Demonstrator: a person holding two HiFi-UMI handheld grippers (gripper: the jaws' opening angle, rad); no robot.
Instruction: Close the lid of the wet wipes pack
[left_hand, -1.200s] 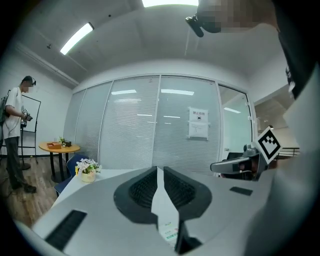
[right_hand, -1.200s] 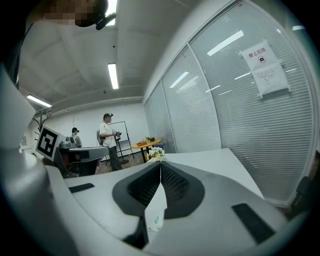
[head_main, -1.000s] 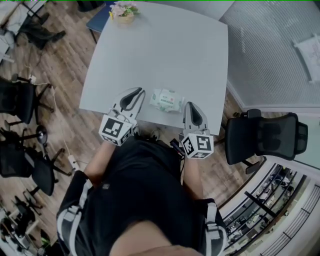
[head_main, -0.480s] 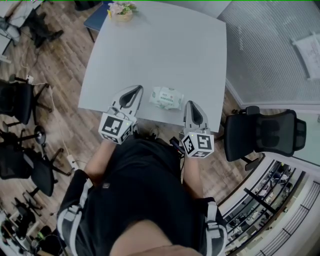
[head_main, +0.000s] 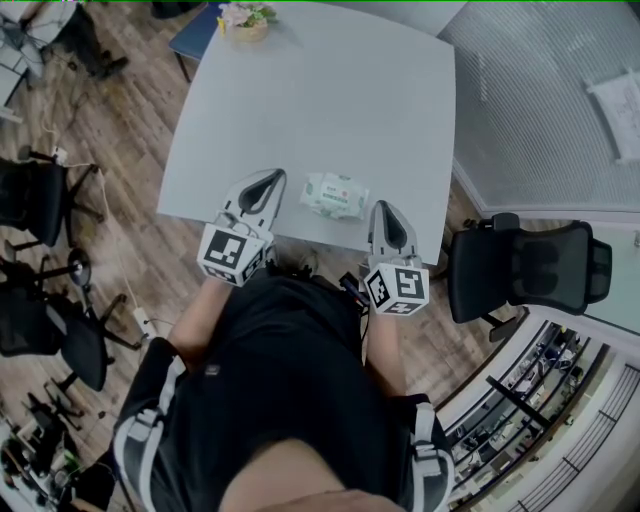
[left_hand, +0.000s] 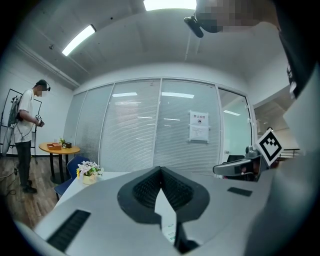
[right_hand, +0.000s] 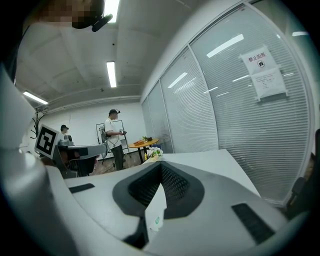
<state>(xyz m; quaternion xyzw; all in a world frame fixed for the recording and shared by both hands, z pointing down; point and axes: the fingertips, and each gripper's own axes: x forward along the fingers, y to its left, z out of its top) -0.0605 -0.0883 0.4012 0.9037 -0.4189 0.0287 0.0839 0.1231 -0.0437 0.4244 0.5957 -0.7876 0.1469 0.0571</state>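
Observation:
The wet wipes pack (head_main: 335, 195), white and pale green, lies flat near the front edge of the light grey table (head_main: 320, 100); its lid looks flat on top. My left gripper (head_main: 268, 182) rests just left of the pack, apart from it, jaws shut and holding nothing. My right gripper (head_main: 382, 210) sits at the pack's right, also shut and holding nothing. In the left gripper view the left gripper (left_hand: 161, 171) shows closed pads, with a sliver of the pack (left_hand: 171, 233) below. The right gripper view shows the right gripper (right_hand: 161, 169) closed likewise, above a sliver of the pack (right_hand: 155, 220).
A small flower pot (head_main: 247, 22) stands at the table's far left corner. A black office chair (head_main: 530, 270) is to the right of the table, and more chairs (head_main: 40, 200) are on the left. People (right_hand: 114, 137) stand by a round table in the background.

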